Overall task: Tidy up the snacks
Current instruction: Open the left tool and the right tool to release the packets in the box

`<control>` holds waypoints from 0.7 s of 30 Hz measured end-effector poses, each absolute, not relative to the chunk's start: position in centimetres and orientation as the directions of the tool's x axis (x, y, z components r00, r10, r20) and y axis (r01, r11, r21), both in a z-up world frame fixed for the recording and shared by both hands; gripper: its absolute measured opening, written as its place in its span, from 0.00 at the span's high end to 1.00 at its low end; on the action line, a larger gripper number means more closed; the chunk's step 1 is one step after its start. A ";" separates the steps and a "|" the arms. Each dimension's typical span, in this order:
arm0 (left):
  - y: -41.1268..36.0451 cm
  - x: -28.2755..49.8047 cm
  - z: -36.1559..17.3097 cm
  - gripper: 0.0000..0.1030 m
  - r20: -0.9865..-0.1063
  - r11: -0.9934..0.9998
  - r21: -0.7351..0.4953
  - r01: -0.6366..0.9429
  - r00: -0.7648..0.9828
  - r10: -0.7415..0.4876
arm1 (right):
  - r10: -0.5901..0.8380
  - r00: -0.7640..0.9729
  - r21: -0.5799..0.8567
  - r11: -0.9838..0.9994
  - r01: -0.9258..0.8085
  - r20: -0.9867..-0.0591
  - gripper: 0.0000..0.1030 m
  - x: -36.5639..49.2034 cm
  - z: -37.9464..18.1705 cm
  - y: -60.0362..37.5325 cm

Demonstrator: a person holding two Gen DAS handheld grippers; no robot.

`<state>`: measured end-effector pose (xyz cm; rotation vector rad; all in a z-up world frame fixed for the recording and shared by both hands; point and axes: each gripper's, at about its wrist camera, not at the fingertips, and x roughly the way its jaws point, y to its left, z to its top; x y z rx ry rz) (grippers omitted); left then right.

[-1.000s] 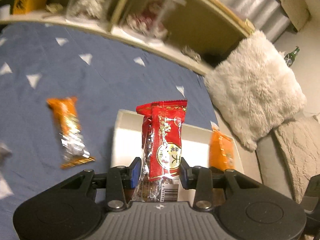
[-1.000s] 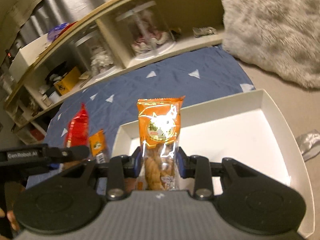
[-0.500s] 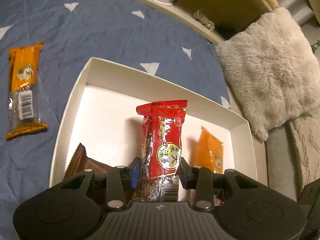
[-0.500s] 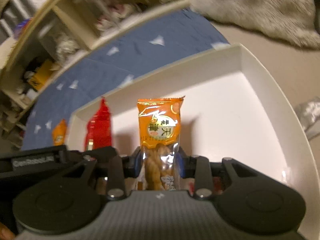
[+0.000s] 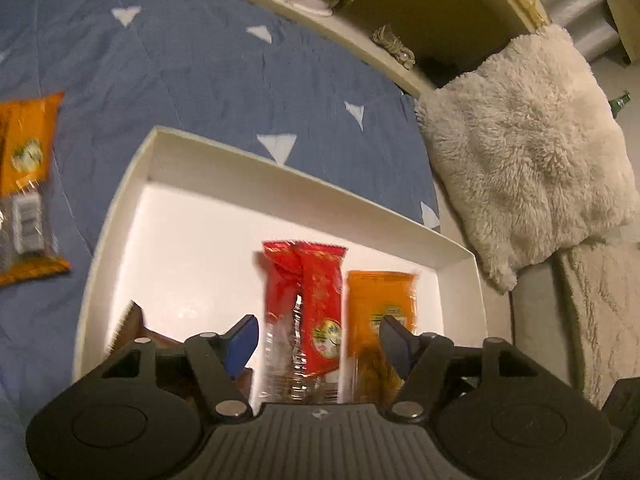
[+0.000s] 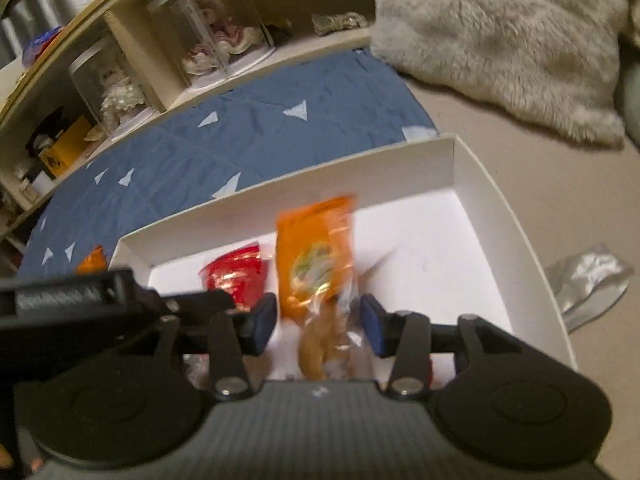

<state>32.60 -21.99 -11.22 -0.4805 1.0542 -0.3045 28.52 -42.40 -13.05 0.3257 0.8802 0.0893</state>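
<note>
Both grippers hang over a white box point(image 5: 120, 216) on a blue cloth. My left gripper point(image 5: 318, 338) has its jaws opening; the red snack pack point(image 5: 308, 312) stands blurred between them with a gap to each pad. My right gripper point(image 6: 318, 322) is opening as well, and the orange snack pack point(image 6: 316, 256) tips loose between its pads, touching neither. In the left wrist view the orange pack point(image 5: 380, 308) lies just right of the red one. A brown pack point(image 5: 132, 328) rests in the box's near left corner. The red pack point(image 6: 236, 276) shows left of the orange one in the right wrist view.
Another orange snack pack point(image 5: 24, 184) lies on the blue cloth point(image 5: 200, 72) left of the box. A wooden shelf point(image 6: 132, 40) with clear jars runs along the back. A fluffy cushion point(image 5: 520, 152) sits to the right. A silver wrapper point(image 6: 588, 284) lies beside the box's right wall point(image 6: 516, 240).
Both grippers have sunk into the box and their jaws have spread apart. The red and orange packs, gripped before, now stand free between the pads.
</note>
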 end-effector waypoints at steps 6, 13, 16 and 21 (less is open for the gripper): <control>-21.4 32.2 -10.0 0.34 -0.772 0.884 -0.465 0.038 0.471 -0.427 | 0.195 0.640 0.310 0.948 0.072 -0.743 0.45 27.5 -11.5 -43.0; -21.1 31.2 -9.3 0.34 -0.796 0.912 -0.403 0.078 0.463 -0.391 | 0.170 0.632 0.296 0.950 0.098 -0.756 0.45 26.2 -11.1 -43.8; -20.8 30.7 -9.0 0.34 -0.802 0.918 -0.386 0.086 0.460 -0.381 | 0.160 0.634 0.290 0.951 0.105 -0.756 0.45 25.4 -10.7 -44.1; -20.3 29.8 -8.5 0.34 -0.810 0.928 -0.358 0.107 0.458 -0.366 | 0.143 0.636 0.275 0.955 0.113 -0.758 0.41 24.2 -10.0 -44.1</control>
